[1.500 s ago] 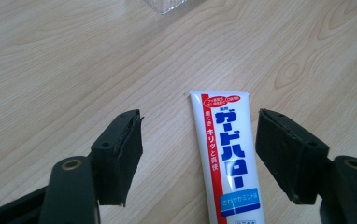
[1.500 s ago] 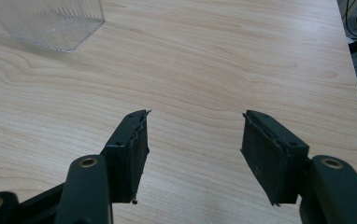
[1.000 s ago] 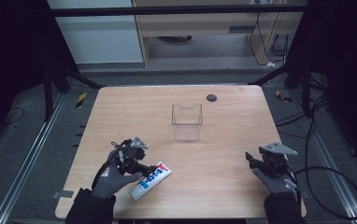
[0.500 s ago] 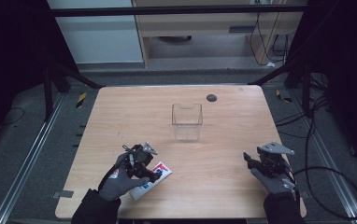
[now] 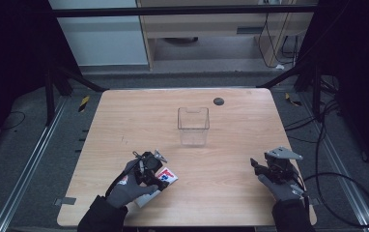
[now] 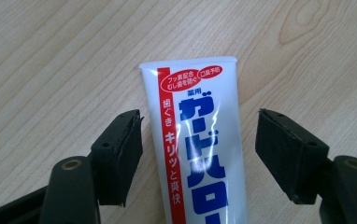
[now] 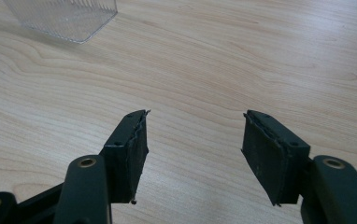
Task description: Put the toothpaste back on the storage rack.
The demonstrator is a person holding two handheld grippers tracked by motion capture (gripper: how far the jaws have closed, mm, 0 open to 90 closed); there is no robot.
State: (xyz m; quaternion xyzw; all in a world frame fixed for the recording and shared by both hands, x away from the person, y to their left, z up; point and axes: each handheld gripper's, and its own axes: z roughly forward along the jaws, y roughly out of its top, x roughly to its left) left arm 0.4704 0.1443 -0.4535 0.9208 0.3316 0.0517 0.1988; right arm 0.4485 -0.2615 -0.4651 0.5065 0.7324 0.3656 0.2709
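Note:
A white toothpaste tube with red and blue print lies flat on the wooden table; its crimped end points away from the camera in the left gripper view. My left gripper is open and straddles the tube, one jaw on each side with a gap to each. From above, the tube pokes out from under the left gripper at the front left. My right gripper is open over bare wood at the front right, holding nothing.
A clear plastic box stands upright near the table's middle, and its corner shows at the upper left of the right gripper view. A small dark disc lies near the far edge. Cables lie on the floor at the right.
My left gripper has moved right and forward over the tube, so its jaws now bracket the tube's end. The right gripper has shifted slightly.

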